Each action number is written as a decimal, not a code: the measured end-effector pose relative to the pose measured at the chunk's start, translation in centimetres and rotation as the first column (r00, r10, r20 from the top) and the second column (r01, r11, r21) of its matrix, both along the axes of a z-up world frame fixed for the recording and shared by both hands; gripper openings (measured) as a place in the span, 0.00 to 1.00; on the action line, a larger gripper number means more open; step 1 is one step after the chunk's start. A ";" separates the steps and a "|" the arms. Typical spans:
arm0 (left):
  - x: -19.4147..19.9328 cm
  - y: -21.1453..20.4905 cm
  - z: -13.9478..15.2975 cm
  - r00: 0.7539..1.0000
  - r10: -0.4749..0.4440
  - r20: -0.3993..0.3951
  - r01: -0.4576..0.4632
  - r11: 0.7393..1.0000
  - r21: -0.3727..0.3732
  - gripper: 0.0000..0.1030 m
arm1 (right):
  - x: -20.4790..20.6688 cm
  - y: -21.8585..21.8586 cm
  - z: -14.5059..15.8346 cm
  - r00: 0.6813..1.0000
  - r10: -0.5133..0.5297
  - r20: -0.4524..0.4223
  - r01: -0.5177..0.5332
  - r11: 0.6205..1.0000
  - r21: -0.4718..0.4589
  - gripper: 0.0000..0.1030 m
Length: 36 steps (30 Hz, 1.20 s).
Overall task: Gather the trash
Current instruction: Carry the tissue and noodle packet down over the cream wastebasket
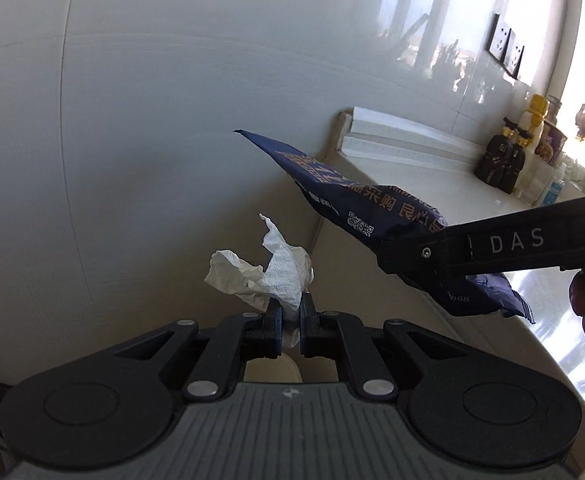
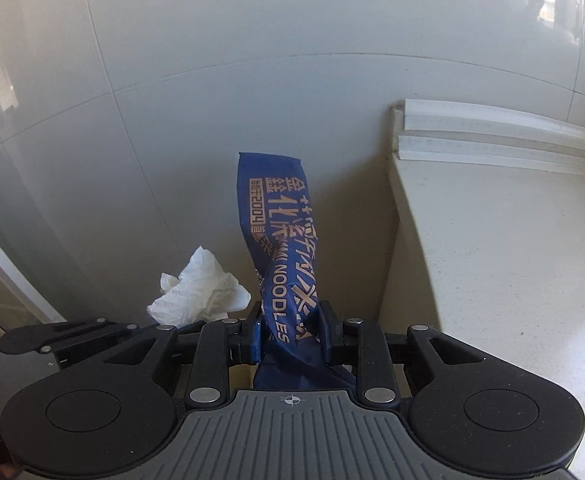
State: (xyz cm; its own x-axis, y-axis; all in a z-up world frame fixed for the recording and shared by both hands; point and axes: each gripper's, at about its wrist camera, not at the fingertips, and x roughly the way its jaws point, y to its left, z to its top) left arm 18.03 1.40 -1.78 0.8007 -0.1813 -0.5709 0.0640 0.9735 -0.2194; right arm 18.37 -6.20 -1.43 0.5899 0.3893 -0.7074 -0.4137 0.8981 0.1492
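Left gripper (image 1: 290, 312) pinches crumpled tissue (image 1: 270, 276); right gripper (image 2: 292, 330) clamps blue noodle wrapper (image 2: 278, 240) mid-length; both held in air beside counter (image 2: 492, 240) edge, w/ wall behind; I'd keep both grips firm till over a bin, none visible yet.
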 end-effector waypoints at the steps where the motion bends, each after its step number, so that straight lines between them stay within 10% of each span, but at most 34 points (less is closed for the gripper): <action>1: 0.1 0.2 -0.4 1.000 0.007 -0.010 -0.007 1.000 -0.009 0.07 | -0.1 0.5 -0.5 1.000 0.009 -0.004 -0.009 1.000 -0.010 0.24; 36: 1.1 2.6 -15.8 0.926 0.124 -0.356 -0.123 0.992 0.025 0.07 | 0.9 9.3 -16.0 0.933 0.151 -0.328 -0.275 0.886 -0.374 0.25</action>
State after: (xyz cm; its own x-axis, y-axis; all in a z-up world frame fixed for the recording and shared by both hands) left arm 19.17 4.03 -17.57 0.5602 -0.0928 -0.8231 -0.1389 0.9691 -0.2038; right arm 19.26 3.09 -17.42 0.2776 0.1237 -0.9527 -0.5977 0.7986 -0.0705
